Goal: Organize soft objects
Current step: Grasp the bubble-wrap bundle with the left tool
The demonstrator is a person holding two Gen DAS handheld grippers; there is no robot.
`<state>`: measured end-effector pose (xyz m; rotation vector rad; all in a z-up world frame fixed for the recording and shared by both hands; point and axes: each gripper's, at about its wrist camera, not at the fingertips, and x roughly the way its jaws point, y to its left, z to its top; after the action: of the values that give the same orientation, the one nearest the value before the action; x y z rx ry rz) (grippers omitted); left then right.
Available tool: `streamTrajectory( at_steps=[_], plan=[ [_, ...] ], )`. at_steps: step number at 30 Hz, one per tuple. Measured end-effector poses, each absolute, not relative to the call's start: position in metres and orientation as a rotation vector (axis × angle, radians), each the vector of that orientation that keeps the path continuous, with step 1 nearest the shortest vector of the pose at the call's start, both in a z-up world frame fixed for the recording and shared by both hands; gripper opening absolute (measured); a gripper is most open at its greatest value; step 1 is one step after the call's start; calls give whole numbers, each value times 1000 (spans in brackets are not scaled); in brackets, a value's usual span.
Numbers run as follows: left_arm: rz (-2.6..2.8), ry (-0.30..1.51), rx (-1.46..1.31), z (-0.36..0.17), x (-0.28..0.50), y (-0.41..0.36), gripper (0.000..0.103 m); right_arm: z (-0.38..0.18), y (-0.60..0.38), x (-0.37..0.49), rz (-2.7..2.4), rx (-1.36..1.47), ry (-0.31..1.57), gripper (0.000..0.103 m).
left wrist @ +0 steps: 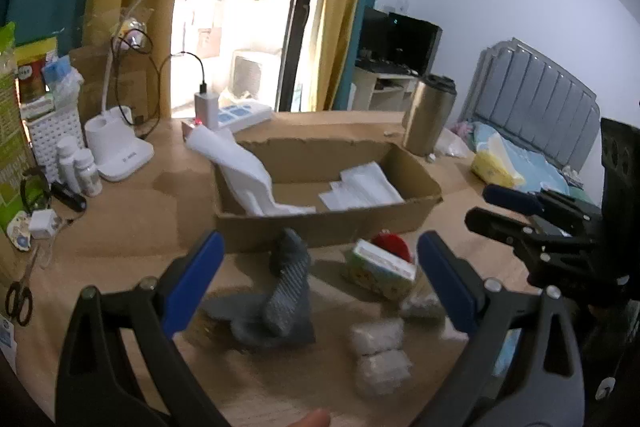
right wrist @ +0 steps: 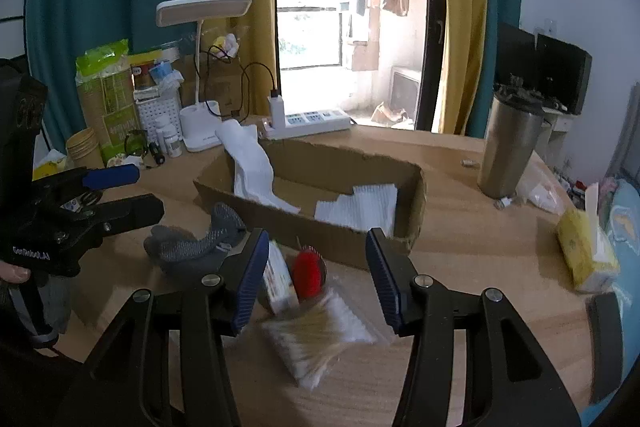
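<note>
White folded cloths (right wrist: pixel 362 207) lie inside the shallow brown cardboard box (right wrist: pixel 416 195) on the wooden tabletop (right wrist: pixel 460 267); a grey knitted sock (left wrist: pixel 286 291) lies outside; both grippers' jaws released.

Grey sock (right wrist: pixel 192 247) lay crumpled on table just in front of cardboard box (right wrist: pixel 304 223); white sock (right wrist: pixel 252 167) draped over box's left wall, folded white cloth (right wrist: pixel 360 207) lay flat inside right.

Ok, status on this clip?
Both hand-held grippers open, empty: left, right. Grey sock on table outside cardboard box; white sock draped inside. Path clear.
</note>
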<state>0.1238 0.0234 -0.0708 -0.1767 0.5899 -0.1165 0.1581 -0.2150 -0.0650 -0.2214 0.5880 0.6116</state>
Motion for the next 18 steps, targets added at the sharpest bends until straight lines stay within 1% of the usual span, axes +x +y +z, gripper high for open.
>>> streamTrajectory(
  at_steps=[18],
  plan=[
    [-206,672,-135,-105,111,-20,98,-92,-235,144,577,-207,638,54]
  ],
)
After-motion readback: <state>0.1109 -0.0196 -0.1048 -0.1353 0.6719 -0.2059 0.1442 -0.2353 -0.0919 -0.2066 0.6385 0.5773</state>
